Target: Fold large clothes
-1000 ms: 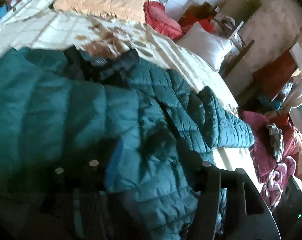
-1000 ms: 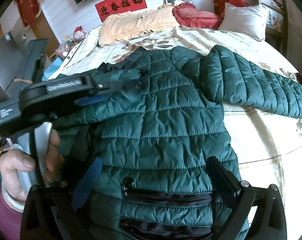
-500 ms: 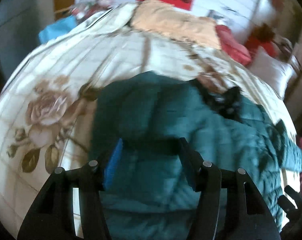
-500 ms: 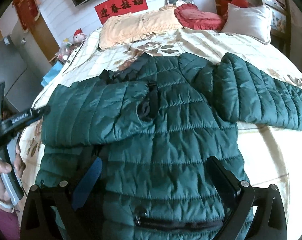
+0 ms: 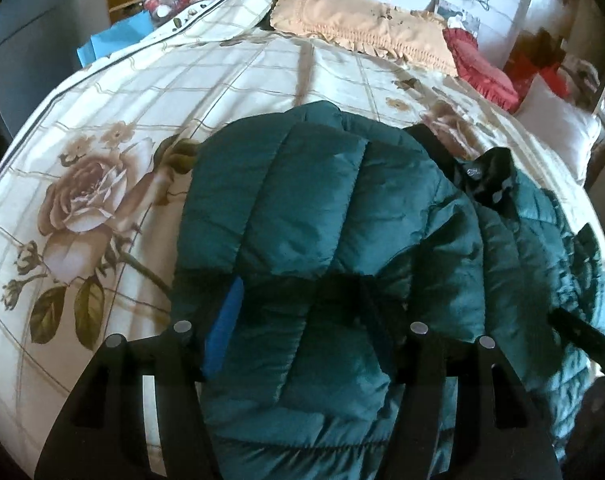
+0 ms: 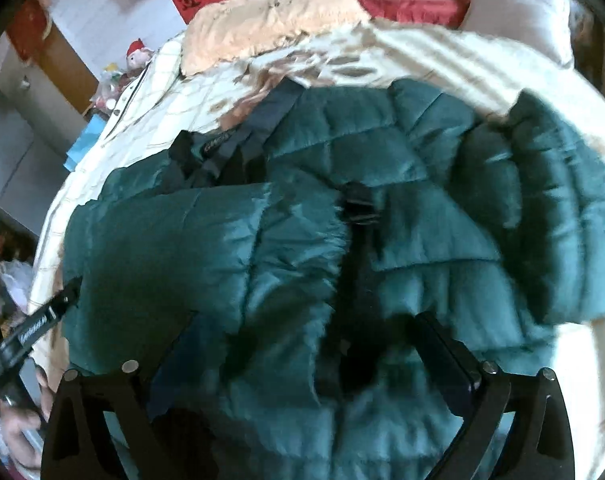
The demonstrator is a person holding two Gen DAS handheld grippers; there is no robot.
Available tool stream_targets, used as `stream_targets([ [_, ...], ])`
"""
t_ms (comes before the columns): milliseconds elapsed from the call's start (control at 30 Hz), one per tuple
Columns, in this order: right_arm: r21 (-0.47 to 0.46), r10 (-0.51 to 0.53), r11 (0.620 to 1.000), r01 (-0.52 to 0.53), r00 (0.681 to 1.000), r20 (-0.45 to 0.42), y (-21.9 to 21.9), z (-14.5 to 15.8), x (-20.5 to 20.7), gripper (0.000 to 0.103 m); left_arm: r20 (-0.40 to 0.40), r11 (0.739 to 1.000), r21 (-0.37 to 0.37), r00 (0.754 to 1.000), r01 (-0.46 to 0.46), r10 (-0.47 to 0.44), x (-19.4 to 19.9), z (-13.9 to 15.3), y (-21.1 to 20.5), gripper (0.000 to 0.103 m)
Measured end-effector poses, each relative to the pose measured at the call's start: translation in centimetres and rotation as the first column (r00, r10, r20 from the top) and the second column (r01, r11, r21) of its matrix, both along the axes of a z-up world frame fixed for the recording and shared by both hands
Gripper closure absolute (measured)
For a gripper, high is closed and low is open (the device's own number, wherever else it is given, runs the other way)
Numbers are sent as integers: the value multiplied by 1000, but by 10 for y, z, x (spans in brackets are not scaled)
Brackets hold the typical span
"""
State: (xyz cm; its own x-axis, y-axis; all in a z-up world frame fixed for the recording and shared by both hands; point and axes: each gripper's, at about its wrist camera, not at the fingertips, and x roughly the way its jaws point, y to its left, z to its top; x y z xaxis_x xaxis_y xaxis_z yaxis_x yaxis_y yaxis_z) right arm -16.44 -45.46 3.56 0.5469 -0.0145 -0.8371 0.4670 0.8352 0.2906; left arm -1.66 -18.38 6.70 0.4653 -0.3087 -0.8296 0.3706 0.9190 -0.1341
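Observation:
A teal puffer jacket point(image 5: 326, 208) lies spread on the bed, its left sleeve point(image 6: 190, 248) folded across the chest and its other sleeve point(image 6: 562, 208) stretched to the right. My left gripper point(image 5: 302, 292) is at the jacket's left edge. A thick fold of padding fills the gap between its fingers, pinched into a dark crease, while the jaws are opening. My right gripper point(image 6: 306, 320) hovers low over the jacket's front. Its jaws stand wide and are closing, with fabric under them but not pressed by the pads. The black collar point(image 6: 222, 148) lies beyond it.
The floral bedspread point(image 5: 102, 184) is bare to the jacket's left. A peach pillow point(image 5: 358, 24), a red cushion point(image 5: 482, 68) and a white pillow point(image 5: 554, 132) lie at the bed's head. A person's hand point(image 6: 18, 432) holds the left gripper's handle.
The left sleeve was carried over and laid across the chest, and my left gripper drew back to the jacket's left edge. My right gripper moved forward over the jacket's middle.

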Motion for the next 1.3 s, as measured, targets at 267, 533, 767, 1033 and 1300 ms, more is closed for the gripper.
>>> stream_targets([
  [267, -138, 51, 990, -43, 997, 60, 13, 28, 1, 88, 40, 984, -124, 990, -127, 133, 6, 28, 59, 44],
  [533, -367, 69, 930, -12, 987, 143, 15, 85, -10, 93, 40, 988, -23, 987, -155, 156, 7, 12, 85, 44],
  [767, -475, -43, 876, 76, 996, 80, -13, 83, -12, 95, 6, 988, -33, 989, -148, 148, 7, 3, 83, 44],
  [1033, -416, -80, 906, 70, 997, -8, -32, 30, -9, 96, -86, 972, -184, 988, -146, 132, 36, 5, 58, 44],
  [1300, -388, -23, 921, 30, 999, 24, -27, 38, -7, 96, -34, 983, -47, 983, -180, 179, 79, -6, 23, 43],
])
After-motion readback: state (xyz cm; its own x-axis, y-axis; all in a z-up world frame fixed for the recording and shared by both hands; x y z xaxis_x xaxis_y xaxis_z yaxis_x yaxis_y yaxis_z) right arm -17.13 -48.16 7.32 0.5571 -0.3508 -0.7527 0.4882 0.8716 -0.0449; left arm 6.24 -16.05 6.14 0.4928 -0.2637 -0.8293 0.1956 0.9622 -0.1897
